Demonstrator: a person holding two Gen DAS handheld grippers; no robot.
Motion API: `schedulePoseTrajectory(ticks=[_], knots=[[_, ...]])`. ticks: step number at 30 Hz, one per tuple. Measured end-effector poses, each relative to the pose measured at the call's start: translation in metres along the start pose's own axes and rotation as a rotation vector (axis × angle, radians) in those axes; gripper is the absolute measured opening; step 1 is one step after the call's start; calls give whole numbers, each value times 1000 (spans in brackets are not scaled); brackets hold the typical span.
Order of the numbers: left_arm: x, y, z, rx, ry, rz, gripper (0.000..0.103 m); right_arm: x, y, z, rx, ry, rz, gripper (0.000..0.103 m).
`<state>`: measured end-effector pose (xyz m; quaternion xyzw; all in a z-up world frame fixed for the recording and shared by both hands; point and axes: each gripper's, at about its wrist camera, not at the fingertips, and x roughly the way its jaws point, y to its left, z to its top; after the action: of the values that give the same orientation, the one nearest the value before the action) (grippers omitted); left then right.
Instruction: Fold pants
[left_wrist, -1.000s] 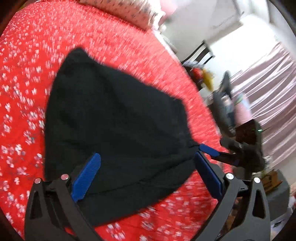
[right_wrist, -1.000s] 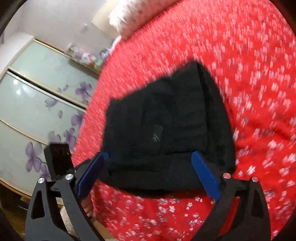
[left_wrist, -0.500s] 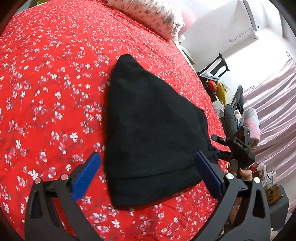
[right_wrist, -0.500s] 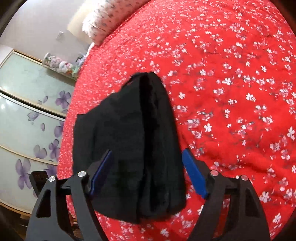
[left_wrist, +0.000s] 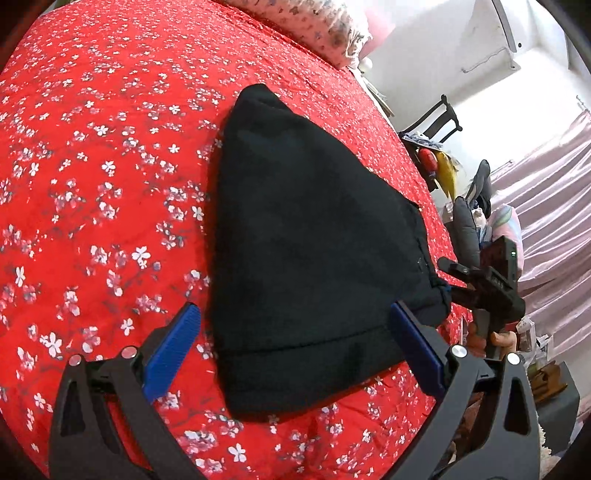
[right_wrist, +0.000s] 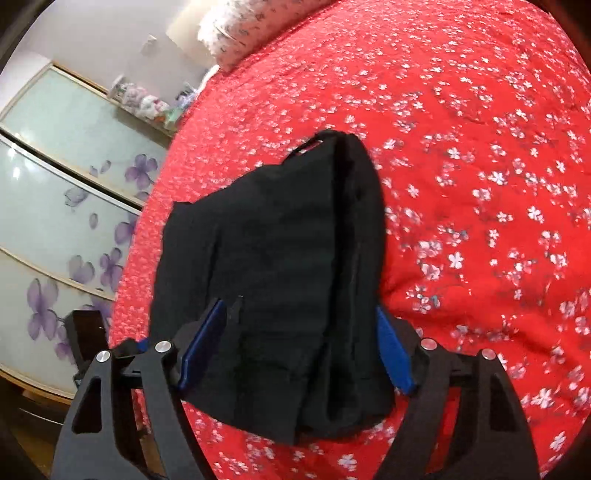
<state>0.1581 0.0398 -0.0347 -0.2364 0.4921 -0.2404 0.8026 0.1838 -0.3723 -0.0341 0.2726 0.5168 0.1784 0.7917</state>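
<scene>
The black pants (left_wrist: 306, 243) lie folded into a compact stack on the red flowered bedspread (left_wrist: 92, 177). My left gripper (left_wrist: 295, 347) is open, its blue fingers (left_wrist: 173, 343) on either side of the near edge of the stack, not gripping it. My right gripper (right_wrist: 295, 347) has its jaws around the thick folded edge of the pants (right_wrist: 273, 266), and the cloth fills the gap between the blue pads. The right gripper also shows in the left wrist view (left_wrist: 480, 291) at the stack's right corner.
A flowered pillow (left_wrist: 314, 29) lies at the head of the bed. A dark chair (left_wrist: 439, 122) and clutter stand beyond the bed's right edge. A wardrobe with purple flower doors (right_wrist: 55, 206) stands beside the bed's left edge.
The pants have gone from a wide spread to a narrower folded stack. The right gripper's jaws have narrowed around the folded edge. Both views have steadied and shifted.
</scene>
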Motion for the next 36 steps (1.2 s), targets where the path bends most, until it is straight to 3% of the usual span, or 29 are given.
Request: schedulePoseTrajectory(ticks=[4,7,12,13,15,17,18,21,23,27,31,33,36], knots=[[-1,2,-1,6,-1,3,101,9,-19,0,88,-7,12,79],[-3,5,-2,8,0,4,101,6,-2,-3,11,-23,-15,77],[-3,9,-1,8,-2,3,101,2,43,-13,-226,-63,-182,77],[-2,9,-1,11,-1,5,101,7,42,-13,-232,-48,-202,77],[-3,8,-2,16,-1,8,101,13,23,-7,-139,-15,-163,77],[-4,9,-2,16,-2,3,101,11,9,-2,-57,-25,-105,71],[-5,8,-3,13,-4,0,101,8,10,-3,-52,-37,-105,63],[-7,12,-1,7,-17,-1,101,-7,28,-9,-138,-88,-141,48],[-7,16,1,-4,-15,-6,101,-14,40,-12,-186,-121,-156,46],[-7,16,0,10,-13,0,101,-8,60,-23,-351,-165,-281,47],[-7,13,-3,33,-9,7,101,-6,28,-16,-174,-135,-220,68],[-6,13,-3,35,-8,3,101,-4,19,-17,-141,-128,-209,70],[-5,12,-5,30,-8,5,101,0,28,-20,-193,-130,-235,71]])
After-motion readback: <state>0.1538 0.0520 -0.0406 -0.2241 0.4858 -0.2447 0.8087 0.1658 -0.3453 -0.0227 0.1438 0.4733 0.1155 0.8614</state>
